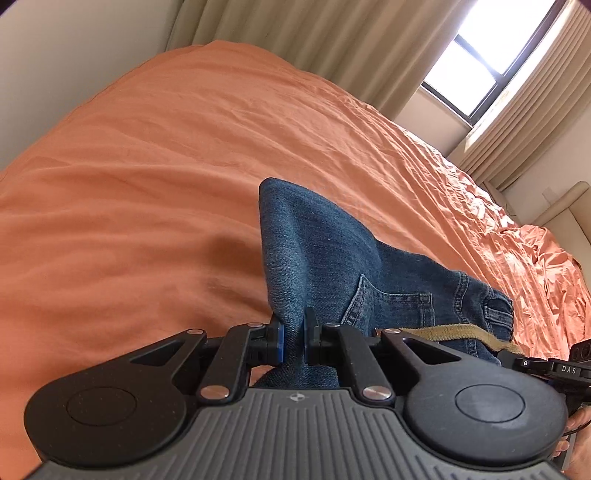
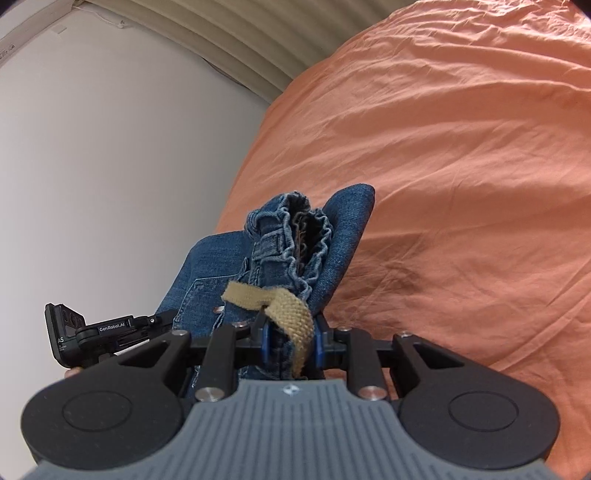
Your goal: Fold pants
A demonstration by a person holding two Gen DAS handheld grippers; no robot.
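Observation:
A pair of blue denim pants (image 1: 317,258) hangs between my two grippers above an orange bed. My left gripper (image 1: 294,339) is shut on a fold of the denim beside a back pocket (image 1: 388,306). A tan drawstring (image 1: 461,334) runs off to the right along the waistband. In the right wrist view my right gripper (image 2: 290,341) is shut on the elastic waistband (image 2: 295,236) of the pants (image 2: 207,273) and on the tan drawstring (image 2: 291,310). The other gripper's body (image 2: 96,330) shows at the left. The legs are hidden below.
The orange bedsheet (image 1: 166,166) is wrinkled and fills most of both views (image 2: 461,166). Beige curtains (image 1: 332,33) and a bright window (image 1: 480,62) stand behind the bed. A white wall (image 2: 110,166) lies to the left in the right wrist view.

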